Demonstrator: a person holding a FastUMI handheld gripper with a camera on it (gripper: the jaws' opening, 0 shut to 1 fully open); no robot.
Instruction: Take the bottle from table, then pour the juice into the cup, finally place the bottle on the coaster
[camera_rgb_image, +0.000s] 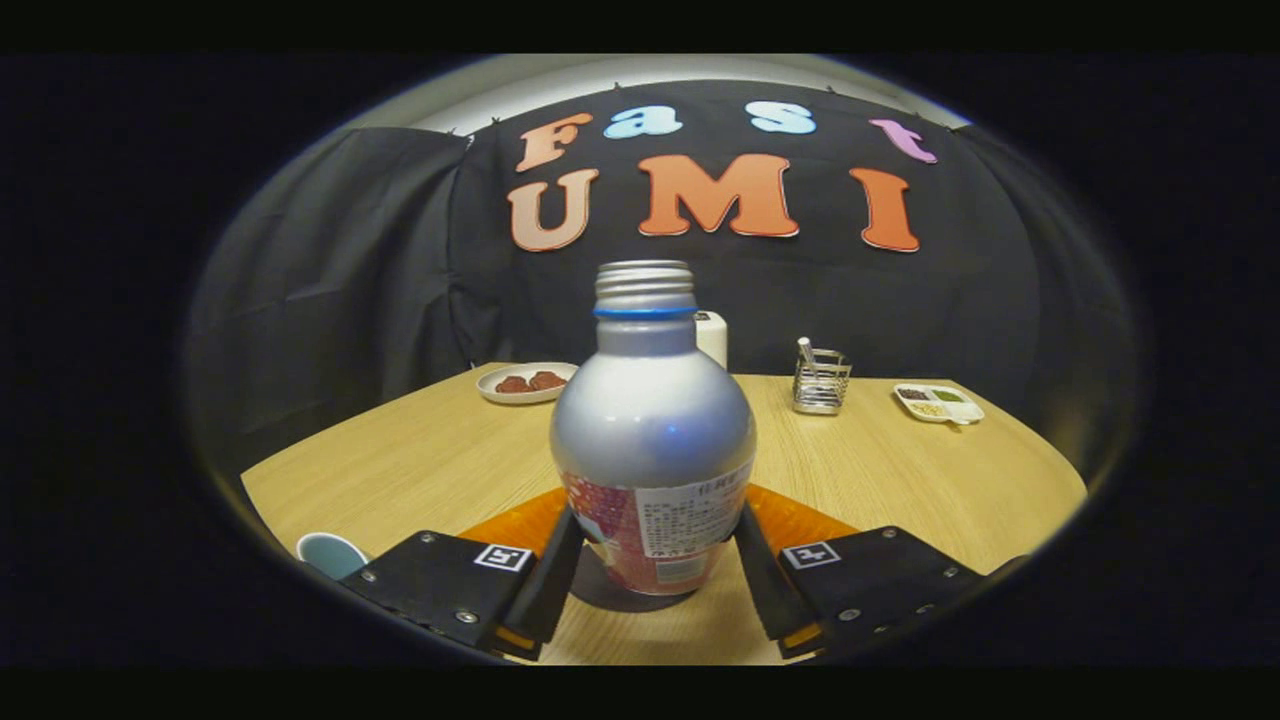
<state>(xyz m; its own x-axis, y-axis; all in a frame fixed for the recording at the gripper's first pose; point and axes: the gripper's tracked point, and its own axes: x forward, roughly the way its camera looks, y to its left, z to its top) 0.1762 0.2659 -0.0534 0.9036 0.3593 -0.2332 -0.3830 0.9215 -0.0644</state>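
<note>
**Bottle pinched, upright, sitting over the coaster**

So, I've got the gripper (655, 560) clamped on the bottle (652, 440), one finger pressing each side of its labelled lower body. The bottle stands upright between the fingers, silver shoulders above the label, a blue ring under the threaded neck, and no cap on it (the mouth is just open at the top).

Underneath it I see a dark round patch on the table (420, 460), and an orange coaster (800, 520) spreading out on both sides behind the fingers. The bottle's base looks to be on or just over that coaster, but I can't tell if it's actually touching down.

Near left, just outside the left finger, there's the rim of a pale blue cup (330, 553), mostly cut off.

Far side of the wooden table: a white plate (525, 383) with a couple of reddish-brown lumps on it, far left. A white container (712, 338) peeks out right behind the bottle neck. To the right of that sits a wire holder (820, 382) with something white poking out, and further right a small divided dish (938, 402) with bits of stuff in its compartments.
</note>
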